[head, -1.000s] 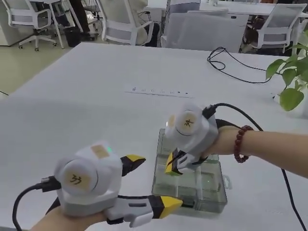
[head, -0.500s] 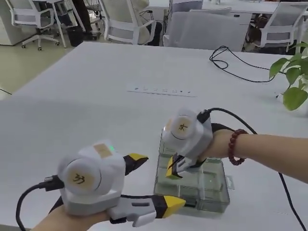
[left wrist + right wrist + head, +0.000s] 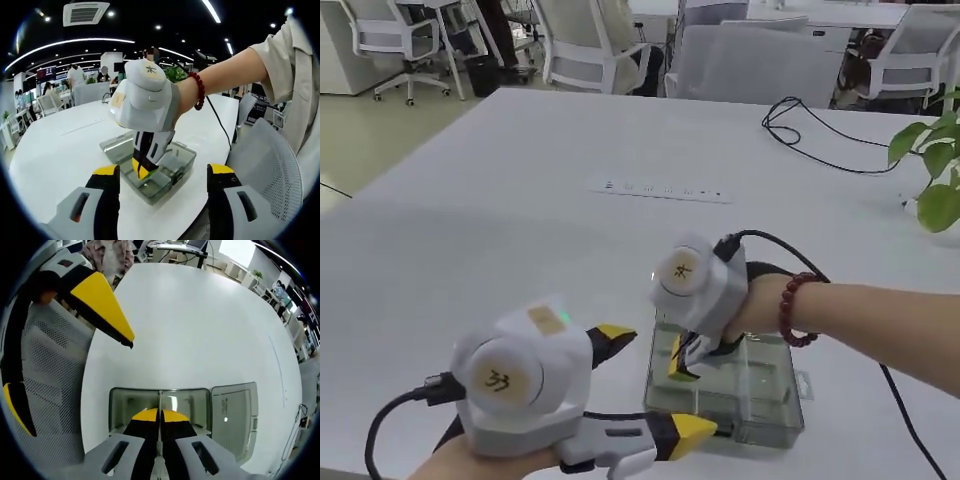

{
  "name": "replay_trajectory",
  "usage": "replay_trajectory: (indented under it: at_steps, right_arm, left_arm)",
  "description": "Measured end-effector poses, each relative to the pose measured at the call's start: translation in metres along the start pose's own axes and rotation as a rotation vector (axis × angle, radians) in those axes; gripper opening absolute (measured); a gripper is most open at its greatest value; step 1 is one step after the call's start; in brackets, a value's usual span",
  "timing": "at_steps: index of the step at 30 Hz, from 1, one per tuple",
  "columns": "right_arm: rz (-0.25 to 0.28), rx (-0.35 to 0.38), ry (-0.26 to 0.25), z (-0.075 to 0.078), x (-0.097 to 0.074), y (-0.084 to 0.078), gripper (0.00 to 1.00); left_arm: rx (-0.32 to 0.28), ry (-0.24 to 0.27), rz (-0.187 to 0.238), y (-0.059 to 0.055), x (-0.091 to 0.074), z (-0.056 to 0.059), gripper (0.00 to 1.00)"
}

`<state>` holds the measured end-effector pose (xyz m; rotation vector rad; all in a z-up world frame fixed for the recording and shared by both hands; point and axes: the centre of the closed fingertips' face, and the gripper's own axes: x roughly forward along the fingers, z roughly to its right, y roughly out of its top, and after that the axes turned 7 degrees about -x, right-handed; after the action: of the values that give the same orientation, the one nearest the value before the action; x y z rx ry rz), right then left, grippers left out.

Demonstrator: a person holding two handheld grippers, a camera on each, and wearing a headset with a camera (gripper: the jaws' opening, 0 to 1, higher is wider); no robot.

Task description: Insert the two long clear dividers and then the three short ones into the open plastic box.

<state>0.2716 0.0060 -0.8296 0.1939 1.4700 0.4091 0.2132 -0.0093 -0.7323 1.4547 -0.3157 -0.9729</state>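
The open clear plastic box [image 3: 750, 400] sits on the white table near the front edge, its lid [image 3: 235, 410] folded out flat beside it. My right gripper [image 3: 682, 366] points down into the box's left part. It is shut on a thin clear divider [image 3: 160, 399], seen edge-on and standing upright inside the box [image 3: 130, 402]. My left gripper [image 3: 655, 385] hovers open just left of the box with nothing between its fingers. In the left gripper view, my left gripper [image 3: 164, 172] faces the right gripper [image 3: 142, 167] and the box [image 3: 177, 160].
A white power strip [image 3: 665, 188] lies mid-table. A black cable [image 3: 820, 130] loops at the back right, beside a green plant [image 3: 935, 170]. Office chairs [image 3: 590, 45] stand beyond the far edge. A grey mesh chair [image 3: 50, 375] is close behind the near edge.
The head camera has shifted. The right gripper has sunk slightly lower into the box, still shut on the divider. The left gripper stays open beside it.
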Motion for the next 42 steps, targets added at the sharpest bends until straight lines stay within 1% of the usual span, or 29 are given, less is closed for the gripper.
replay_trajectory:
  at_steps: [4,8,10,13,16,17,19,21,24,27,30,33,37,40,42]
  right_arm:
    - [0.011,0.021,0.005,0.000,0.000,0.000,0.02]
    - [0.048,0.016,-0.010,0.000,-0.002,0.001,0.03]
    - [0.039,0.025,-0.018,0.001,-0.001,-0.002,0.08]
    - [0.064,0.027,-0.026,0.002,-0.001,0.000,0.10]
    - [0.083,0.031,-0.040,0.004,-0.003,0.000,0.18]
    - [0.087,0.032,-0.041,0.004,-0.004,0.000,0.19]
    - [0.120,0.062,-0.037,0.004,-0.009,0.004,0.22]
    - [0.154,0.099,-0.040,0.005,-0.014,0.008,0.27]
    - [0.191,0.115,-0.027,0.003,-0.023,0.012,0.31]
    - [0.216,0.127,-0.024,0.000,-0.033,0.012,0.37]
    - [0.236,0.128,-0.023,-0.003,-0.041,0.010,0.42]
    - [0.241,0.121,-0.023,-0.006,-0.048,0.006,0.46]
    - [0.254,0.130,-0.026,-0.008,-0.057,-0.003,0.50]
    - [0.262,0.139,-0.025,-0.012,-0.064,-0.012,0.53]
    - [0.278,0.139,-0.032,-0.013,-0.068,-0.018,0.55]
  left_arm:
    - [-0.010,0.008,0.006,0.001,-0.001,-0.001,0.73]
    - [-0.014,0.015,0.008,0.002,-0.002,-0.004,0.73]
    - [-0.018,0.016,0.008,0.003,-0.001,-0.006,0.74]
    - [-0.016,0.016,0.007,0.004,0.000,-0.006,0.75]
    - [-0.019,0.014,0.010,0.006,0.001,-0.006,0.76]
    - [-0.018,0.014,0.010,0.006,0.001,-0.007,0.76]
    - [-0.024,0.011,0.014,0.007,0.001,-0.007,0.78]
    - [-0.030,0.008,0.021,0.009,0.001,-0.006,0.80]
    - [-0.027,0.009,0.017,0.009,0.002,-0.007,0.81]
    - [-0.025,0.009,0.011,0.008,0.002,-0.008,0.82]
    - [-0.030,0.010,0.013,0.009,0.002,-0.009,0.83]
    - [-0.033,0.014,0.013,0.009,0.002,-0.010,0.84]
    - [-0.036,0.022,0.012,0.010,0.002,-0.012,0.87]
    - [-0.041,0.023,0.004,0.009,0.003,-0.012,0.86]
    - [-0.037,0.022,0.004,0.009,0.004,-0.011,0.87]
